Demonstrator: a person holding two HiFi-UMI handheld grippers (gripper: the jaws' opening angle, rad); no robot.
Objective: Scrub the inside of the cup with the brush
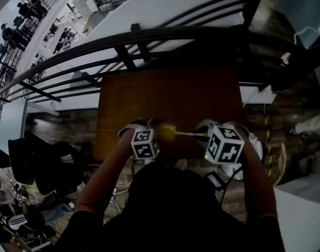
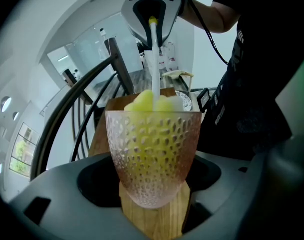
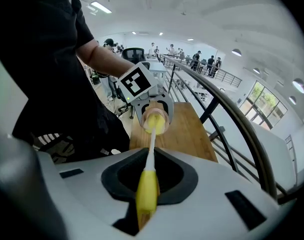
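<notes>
My left gripper is shut on a clear pinkish dimpled cup, gripping its lower part, with the mouth turned toward the other gripper. The brush's yellow head sits inside the cup's mouth. Its white shaft runs back to my right gripper, which is shut on the yellow handle. In the right gripper view the brush head fills the cup's opening. In the head view both grippers, left and right, hover close together over the near edge of the wooden table.
A black metal railing runs along the table's far side, with a lower floor beyond it. A dark chair or bag stands at the left on the floor. Several people stand far off along the railing.
</notes>
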